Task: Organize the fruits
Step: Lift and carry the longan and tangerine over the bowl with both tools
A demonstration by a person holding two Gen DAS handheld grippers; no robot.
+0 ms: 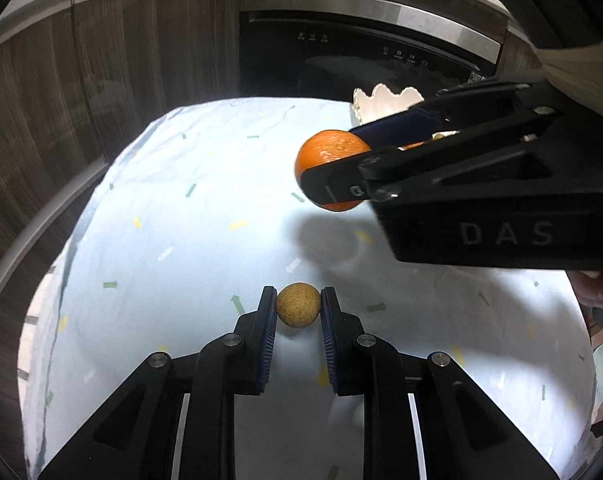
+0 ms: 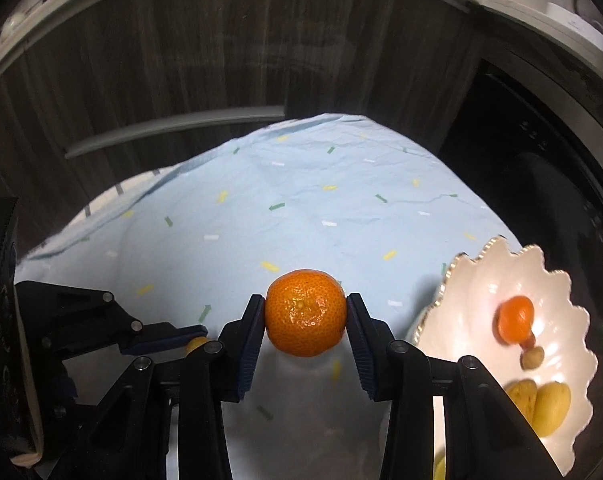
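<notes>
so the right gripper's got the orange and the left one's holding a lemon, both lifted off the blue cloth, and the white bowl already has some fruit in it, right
Not a lemon: the left gripper holds a small speckled tan ball-like fruit, as the left wrist view shows. The rest stands: the right gripper holds the orange, and the white bowl already has fruit.

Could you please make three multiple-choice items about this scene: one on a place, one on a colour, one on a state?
1. Where is the white scalloped bowl, seen from the right wrist camera?
A. right of the held orange
B. left of it
C. under it

2. What colour is the tablecloth?
A. red
B. light blue with small flecks
C. plain black

3. What is the state of the left gripper?
A. open and empty
B. shut on the small tan fruit
C. shut on the bowl

Answers:
1 A, the bowl stands right of the orange in the right gripper.
2 B, the cloth shows pale blue.
3 B, both pads touch the small tan fruit.
</notes>
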